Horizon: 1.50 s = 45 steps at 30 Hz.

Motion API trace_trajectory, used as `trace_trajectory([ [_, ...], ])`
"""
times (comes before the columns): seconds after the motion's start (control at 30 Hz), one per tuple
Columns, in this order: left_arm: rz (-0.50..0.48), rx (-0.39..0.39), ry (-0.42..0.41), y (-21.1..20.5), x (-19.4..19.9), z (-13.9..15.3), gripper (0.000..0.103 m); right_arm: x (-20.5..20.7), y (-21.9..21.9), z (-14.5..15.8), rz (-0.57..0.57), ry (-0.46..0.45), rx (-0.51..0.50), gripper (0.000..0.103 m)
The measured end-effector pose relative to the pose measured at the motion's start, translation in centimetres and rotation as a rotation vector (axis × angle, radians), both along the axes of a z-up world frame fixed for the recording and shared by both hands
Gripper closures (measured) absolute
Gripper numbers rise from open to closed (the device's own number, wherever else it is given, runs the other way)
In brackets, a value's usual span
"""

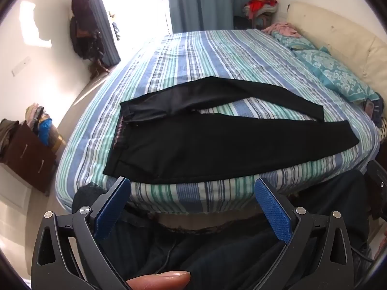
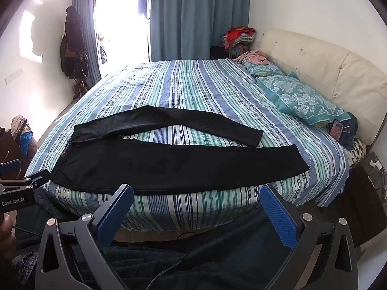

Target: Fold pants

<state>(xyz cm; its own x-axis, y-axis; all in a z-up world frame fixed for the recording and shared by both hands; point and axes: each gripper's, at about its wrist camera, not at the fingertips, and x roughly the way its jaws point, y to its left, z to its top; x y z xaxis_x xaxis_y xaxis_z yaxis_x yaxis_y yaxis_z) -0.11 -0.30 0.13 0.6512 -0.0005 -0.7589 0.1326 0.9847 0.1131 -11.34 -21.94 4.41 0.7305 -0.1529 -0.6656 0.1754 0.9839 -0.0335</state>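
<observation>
The bed (image 2: 193,91) is filling most of both views, its striped sheet lying fairly smooth, with pillows (image 2: 302,101) sitting along the headboard side at the right. The pants (image 2: 169,166) are lying flat on the near part of the bed, close to its front edge, waist toward the left and cuffs toward the right. The two legs are splaying apart: the near leg (image 1: 241,142) is running almost straight along the edge, while the far leg (image 1: 241,94) is bowing away and leaving a wedge of sheet showing between them.

The fabric is looking thin, dark and limp, so it is probably light and soft, likely to sag and drape from any pinch point rather than hold a shape. A matte surface suggests it is not especially slippery, though thin cloth can slide on a sheet when dragged. Good holds would seem to be the firmer edges: the waistband (image 1: 121,130) at the left and the far leg's cuff (image 1: 320,112) at the right, lifting both together to bring that leg over the near one.

The left gripper (image 1: 192,187) is hanging off the bed's front edge, jaws spread wide and holding nothing. The right gripper (image 2: 197,194) is doing the same, wide apart and empty, short of the cloth.
</observation>
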Motion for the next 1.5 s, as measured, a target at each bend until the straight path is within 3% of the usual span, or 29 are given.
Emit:
trace_trajectory([
  [0.07, 0.006, -0.027, 0.014, 0.5, 0.1, 0.0, 0.001, 0.0, 0.0, 0.1, 0.004, -0.008, 0.004, 0.000],
  [0.57, -0.001, 0.013, 0.012, -0.3, 0.4, -0.5, 0.000, 0.0, 0.6, 0.2, 0.018, -0.058, 0.057, 0.000],
  [1.5, 0.003, 0.040, 0.045, -0.7, 0.7, -1.5, 0.000, 0.7, 0.4, -1.2, 0.048, 0.013, 0.032, 0.000],
])
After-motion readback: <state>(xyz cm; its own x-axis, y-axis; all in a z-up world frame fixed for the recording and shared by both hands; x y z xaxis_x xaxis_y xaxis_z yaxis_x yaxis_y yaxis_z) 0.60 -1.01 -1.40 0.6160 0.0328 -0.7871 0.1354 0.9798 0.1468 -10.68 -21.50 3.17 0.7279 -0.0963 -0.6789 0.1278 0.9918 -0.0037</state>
